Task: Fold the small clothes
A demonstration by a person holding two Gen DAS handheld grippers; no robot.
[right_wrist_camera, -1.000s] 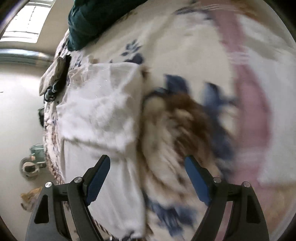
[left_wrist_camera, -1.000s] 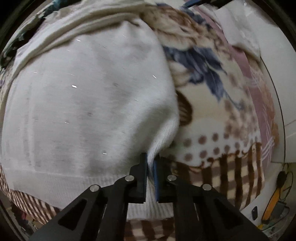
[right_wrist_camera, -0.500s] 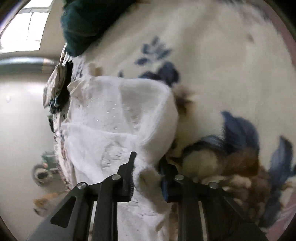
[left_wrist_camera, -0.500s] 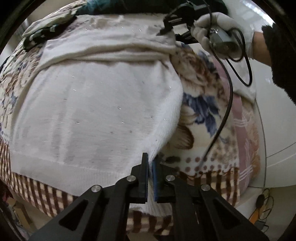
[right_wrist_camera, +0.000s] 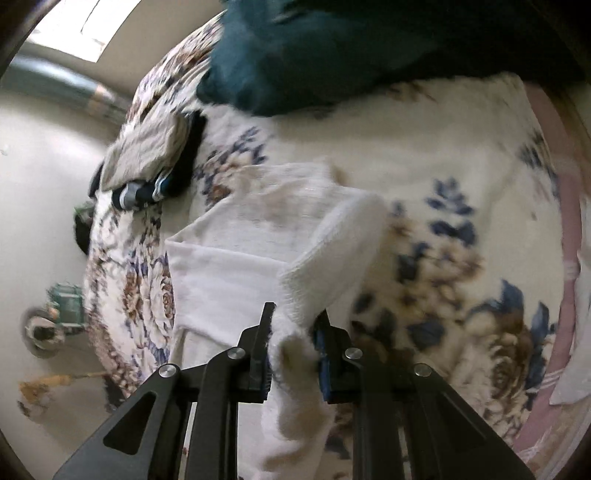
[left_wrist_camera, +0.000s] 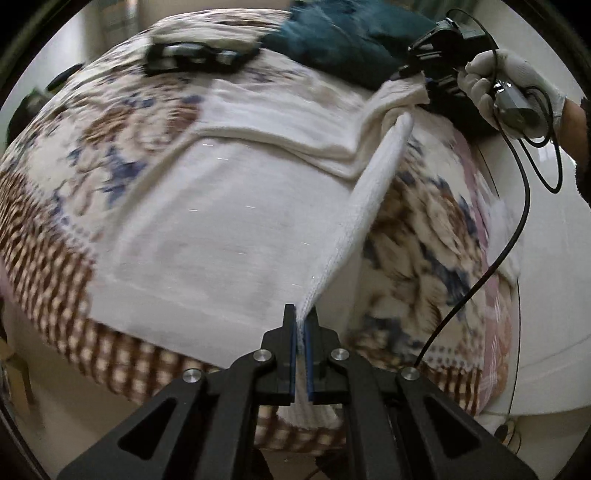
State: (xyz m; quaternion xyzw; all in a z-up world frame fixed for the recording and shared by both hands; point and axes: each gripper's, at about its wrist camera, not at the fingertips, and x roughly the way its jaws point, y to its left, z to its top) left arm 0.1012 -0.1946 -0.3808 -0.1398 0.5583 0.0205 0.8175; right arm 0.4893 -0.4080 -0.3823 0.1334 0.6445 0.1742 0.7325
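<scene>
A white knit sweater lies spread on a floral blanket. My left gripper is shut on the sweater's near right hem corner and holds it lifted. My right gripper is shut on the sweater's far right edge, raised above the bed. In the left wrist view the right gripper shows at the upper right in a gloved hand, with the sweater's right side stretched taut between both grippers.
A dark teal garment lies at the back of the bed; it also shows in the right wrist view. A small folded pile of dark and beige clothes sits at the far left edge. The bed's brown checked border drops to the floor.
The right gripper closed on the sweater's far edge and lifted it. Both grippers have risen and pulled back, so the sweater's right side now hangs taut off the blanket.
</scene>
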